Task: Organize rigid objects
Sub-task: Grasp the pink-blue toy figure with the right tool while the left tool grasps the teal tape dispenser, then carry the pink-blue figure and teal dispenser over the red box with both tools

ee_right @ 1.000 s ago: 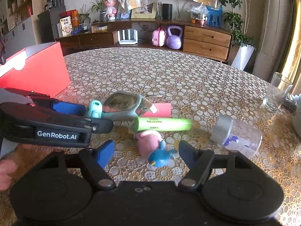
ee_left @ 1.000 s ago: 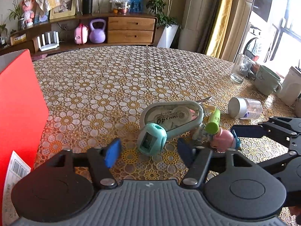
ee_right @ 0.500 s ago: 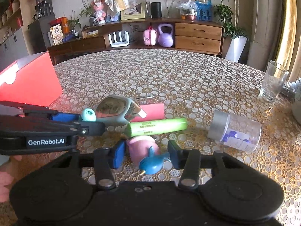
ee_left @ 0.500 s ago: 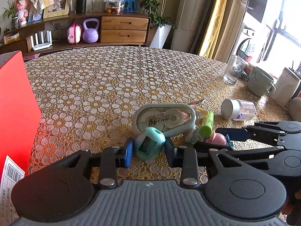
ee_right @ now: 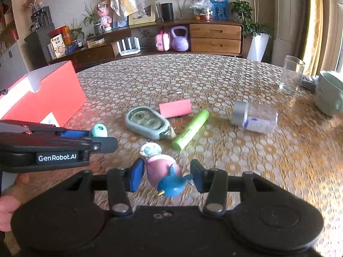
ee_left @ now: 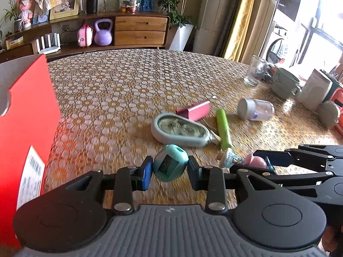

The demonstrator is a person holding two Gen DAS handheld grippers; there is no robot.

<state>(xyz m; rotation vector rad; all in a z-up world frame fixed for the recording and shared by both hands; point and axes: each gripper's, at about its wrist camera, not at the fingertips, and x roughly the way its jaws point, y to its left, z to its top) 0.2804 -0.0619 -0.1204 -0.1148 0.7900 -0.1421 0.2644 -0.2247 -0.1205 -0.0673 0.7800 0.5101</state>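
My left gripper (ee_left: 170,169) is shut on a teal pencil sharpener (ee_left: 170,166) and holds it above the table. My right gripper (ee_right: 167,176) is shut on a pink figurine with a blue bird (ee_right: 165,174), also lifted. Left on the table are a grey correction tape (ee_left: 180,130), a green tube (ee_left: 223,128), a pink block (ee_left: 196,111) and a clear jar with a grey lid (ee_left: 256,109). The right gripper shows in the left wrist view (ee_left: 257,160), and the left gripper in the right wrist view (ee_right: 96,132).
An open red box (ee_left: 25,128) stands at the left, also in the right wrist view (ee_right: 49,94). A drinking glass (ee_right: 291,75), a pale green mug (ee_right: 329,94) and a white container (ee_left: 315,88) stand at the right edge of the patterned tablecloth (ee_left: 128,85).
Both grippers closed on their objects, then lifted them and drew back from the pile. The sharpener and figurine have left the table.
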